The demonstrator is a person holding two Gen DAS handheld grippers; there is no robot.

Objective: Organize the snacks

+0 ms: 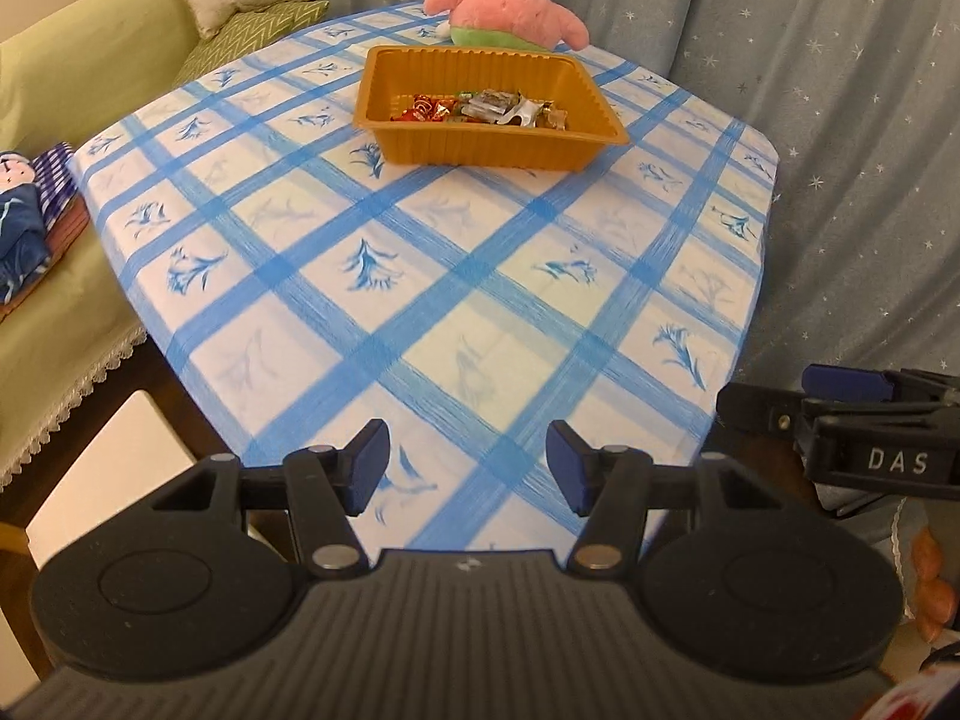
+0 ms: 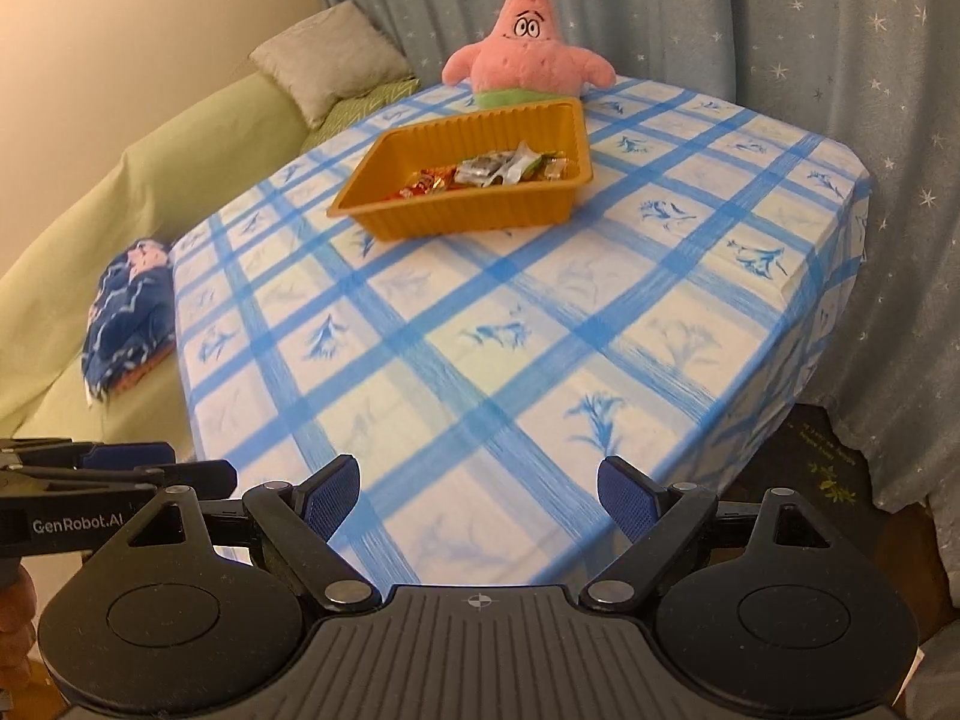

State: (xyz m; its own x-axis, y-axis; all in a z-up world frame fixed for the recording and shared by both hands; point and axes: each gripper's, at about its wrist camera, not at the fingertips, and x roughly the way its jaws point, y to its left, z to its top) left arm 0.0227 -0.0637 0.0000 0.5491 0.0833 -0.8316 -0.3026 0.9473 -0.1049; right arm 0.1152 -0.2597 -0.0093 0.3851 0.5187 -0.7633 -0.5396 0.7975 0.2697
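An orange ribbed tray (image 1: 480, 150) (image 2: 480, 213) stands at the far end of the blue-checked table, holding several wrapped snacks (image 1: 480, 108) (image 2: 489, 171) along its near side. My left gripper (image 1: 467, 462) hovers open over the table's near edge, nothing between its blue pads. My right gripper (image 2: 480, 495) is also open and empty above the near edge, well short of the tray. Each gripper's body shows at the side of the other's view: the right one at the right of the left wrist view (image 1: 870, 432), the left one at the left of the right wrist view (image 2: 90, 480).
A pink starfish plush (image 1: 510, 0) (image 2: 528, 54) sits behind the tray. A green sofa (image 1: 72, 84) (image 2: 150, 192) with cushions and a blue plush (image 2: 129, 312) runs along the table's left side. Starred grey curtains (image 1: 840, 90) hang behind and to the right.
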